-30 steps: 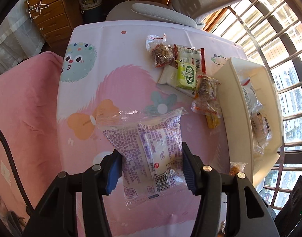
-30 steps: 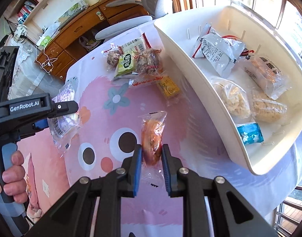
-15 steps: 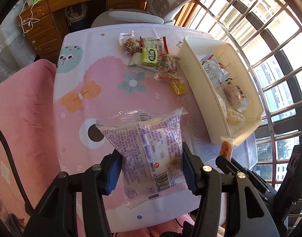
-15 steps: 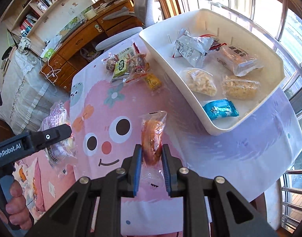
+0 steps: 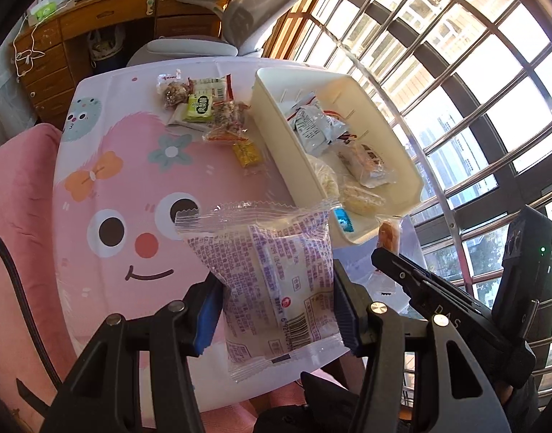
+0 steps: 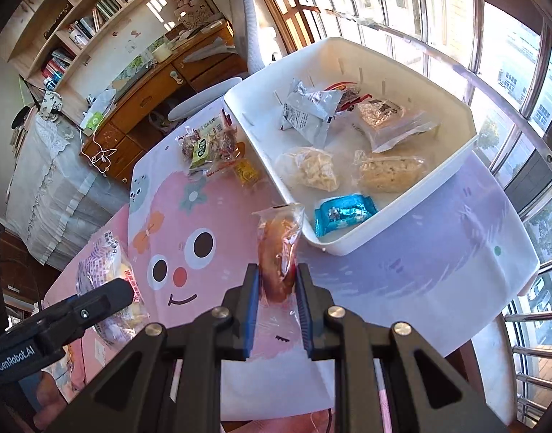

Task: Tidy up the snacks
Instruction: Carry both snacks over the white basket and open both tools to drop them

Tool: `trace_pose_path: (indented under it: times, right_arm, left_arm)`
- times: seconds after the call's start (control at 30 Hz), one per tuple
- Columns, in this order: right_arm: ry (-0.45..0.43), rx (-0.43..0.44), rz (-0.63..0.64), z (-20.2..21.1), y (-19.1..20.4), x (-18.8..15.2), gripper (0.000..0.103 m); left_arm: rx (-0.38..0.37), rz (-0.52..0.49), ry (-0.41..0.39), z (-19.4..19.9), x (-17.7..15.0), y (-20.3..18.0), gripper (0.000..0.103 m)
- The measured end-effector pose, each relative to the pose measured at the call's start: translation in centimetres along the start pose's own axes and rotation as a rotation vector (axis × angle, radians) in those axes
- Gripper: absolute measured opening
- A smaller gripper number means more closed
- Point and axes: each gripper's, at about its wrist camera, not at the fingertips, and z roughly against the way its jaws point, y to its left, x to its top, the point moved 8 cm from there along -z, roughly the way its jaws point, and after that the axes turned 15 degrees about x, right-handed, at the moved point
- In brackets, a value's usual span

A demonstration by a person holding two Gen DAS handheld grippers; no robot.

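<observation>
The left hand-held gripper point(image 5: 276, 310) is clenched on a clear packet with purple print point(image 5: 272, 281), its blue pads pressing both sides of the packet, which is held above the near edge of the table point(image 5: 106, 187); the right hand-held gripper point(image 6: 276, 299) is clenched on a narrow clear packet holding an orange-brown snack point(image 6: 277, 252), which stands upright between the pads, above the table and just in front of the near corner of the white bin point(image 6: 402, 213); the bin sits on the right side of the table, beside the barred window; inside it lie a grey packet point(image 6: 308, 115), a red-edged packet partly under the grey one, three clear packets of pale snacks and a blue foil packet point(image 6: 344, 213) at the near corner; on the far part of the table, just left of the bin, lies a cluster of loose snacks, including a green packet point(image 5: 199, 107) and a yellow packet point(image 5: 247, 153); the tablecloth shows a pink cartoon face; a grey office chair point(image 5: 203, 47) stands behind the table.
</observation>
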Motion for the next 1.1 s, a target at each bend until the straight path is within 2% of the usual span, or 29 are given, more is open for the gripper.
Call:
trace_pose_path:
  times: [0.17, 0.47, 0.9, 1.1]
  right_arm:
    - [0.017, 0.035, 0.082, 1.6, -1.3, 1.7, 0.020]
    - [0.104, 0.103, 0.229, 3.1, -3.8, 4.8, 0.020]
    - [0.160, 0.113, 0.338, 3.6, -8.5, 10.9, 0.020]
    - [0.169, 0.098, 0.346, 3.6, -10.3, 12.5, 0.022]
  left_arm:
    - [-0.016, 0.042, -0.053, 0.6, 0.9, -2.7, 0.054]
    - [-0.009, 0.072, -0.094, 0.2, 2.4, -8.1, 0.054]
    - [-0.018, 0.157, -0.126, -2.4, 6.2, -13.9, 0.054]
    - [-0.019, 0.155, -0.134, -3.2, 7.3, -15.9, 0.054]
